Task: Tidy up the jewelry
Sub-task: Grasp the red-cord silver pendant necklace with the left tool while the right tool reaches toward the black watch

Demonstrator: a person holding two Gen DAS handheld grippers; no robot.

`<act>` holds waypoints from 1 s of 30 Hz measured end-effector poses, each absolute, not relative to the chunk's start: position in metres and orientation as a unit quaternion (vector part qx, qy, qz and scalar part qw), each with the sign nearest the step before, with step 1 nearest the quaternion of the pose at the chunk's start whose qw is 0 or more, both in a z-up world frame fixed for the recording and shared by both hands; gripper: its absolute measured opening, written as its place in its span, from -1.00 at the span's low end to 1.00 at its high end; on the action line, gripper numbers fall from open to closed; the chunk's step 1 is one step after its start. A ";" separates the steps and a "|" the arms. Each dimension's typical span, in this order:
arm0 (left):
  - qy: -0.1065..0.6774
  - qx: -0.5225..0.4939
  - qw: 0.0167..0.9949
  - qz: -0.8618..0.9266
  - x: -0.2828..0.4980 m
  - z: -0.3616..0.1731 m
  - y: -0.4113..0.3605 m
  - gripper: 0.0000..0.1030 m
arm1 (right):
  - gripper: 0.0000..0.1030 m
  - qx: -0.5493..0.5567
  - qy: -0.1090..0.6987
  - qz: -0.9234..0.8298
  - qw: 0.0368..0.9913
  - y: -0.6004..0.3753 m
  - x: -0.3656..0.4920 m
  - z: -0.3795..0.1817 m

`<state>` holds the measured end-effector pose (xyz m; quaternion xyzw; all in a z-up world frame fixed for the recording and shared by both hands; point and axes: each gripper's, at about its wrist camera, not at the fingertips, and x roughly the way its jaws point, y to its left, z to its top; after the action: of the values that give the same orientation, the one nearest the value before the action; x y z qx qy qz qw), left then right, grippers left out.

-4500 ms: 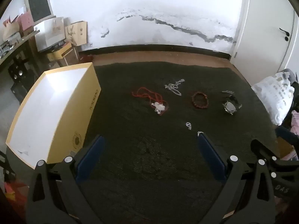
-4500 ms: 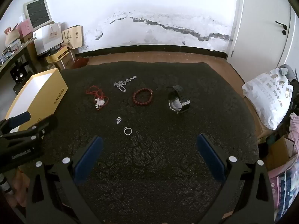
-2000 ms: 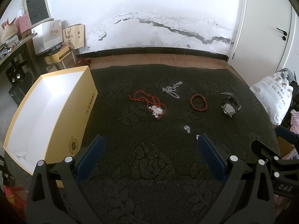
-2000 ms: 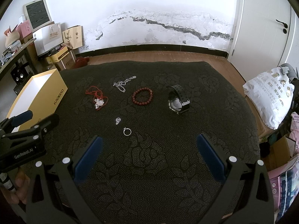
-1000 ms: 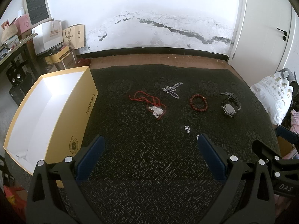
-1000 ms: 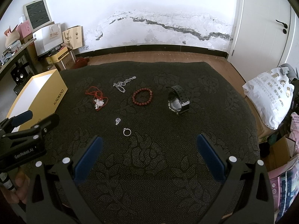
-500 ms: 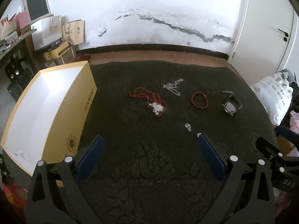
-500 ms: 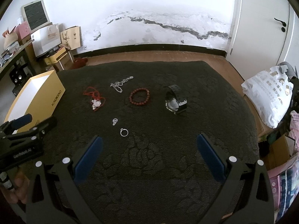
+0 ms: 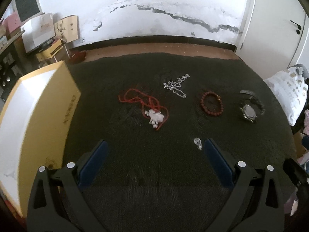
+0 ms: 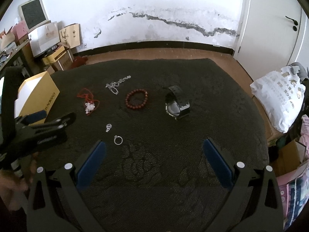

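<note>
Dark patterned carpet (image 10: 173, 164) is covering most of a brown wood floor; a white wall with a long dark crack is running behind it, black skirting below, a white door with a black handle (image 10: 291, 23) at far right.

Landmark: red bead bracelet (image 10: 136, 98) near carpet centre. Left to right:
- Far left of the bracelet, a shelf and stacked boxes with one old grey monitor (image 10: 33, 12), paper bags leaning on the wall.
- One open yellow cardboard box with white inside (image 9: 32, 119) sitting at the carpet's left edge, well left of the bracelet; side print is reading roughly "KAOGAO", blurred, not sure.
- One red cord necklace with a white pendant (image 9: 150, 106), left of the bracelet.
- One silver chain (image 9: 176, 86), behind-left of the bracelet.
- One small silver charm (image 10: 108, 127) and one silver ring (image 10: 118, 140), apart from each other, in front-left of the bracelet.
- One black wristwatch with a pale face (image 10: 176, 103), lying on its side right of the bracelet.
- One white printed plastic bag (image 10: 280, 98) off the carpet, far right; its writing is unreadable.

All six jewelry pieces are lying loose on the carpet, none in the box.

Left gripper (image 9: 154, 162) is hovering over the near carpet, blue-padded jaws spread wide, nothing between them. Right gripper (image 10: 154, 160) is the same: jaws wide apart, empty.
</note>
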<state>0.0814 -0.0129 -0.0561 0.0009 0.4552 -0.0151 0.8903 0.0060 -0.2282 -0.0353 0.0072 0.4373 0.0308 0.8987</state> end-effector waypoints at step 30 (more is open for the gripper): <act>0.459 0.006 0.888 0.026 0.165 -0.135 -0.027 0.85 | 0.89 0.017 0.457 0.057 0.887 -0.220 0.032 -0.048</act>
<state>0.1646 -0.0274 -0.1351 0.0059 0.4593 0.0256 0.8879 0.0315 -0.2201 -0.0479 0.0167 0.4574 0.0565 0.8873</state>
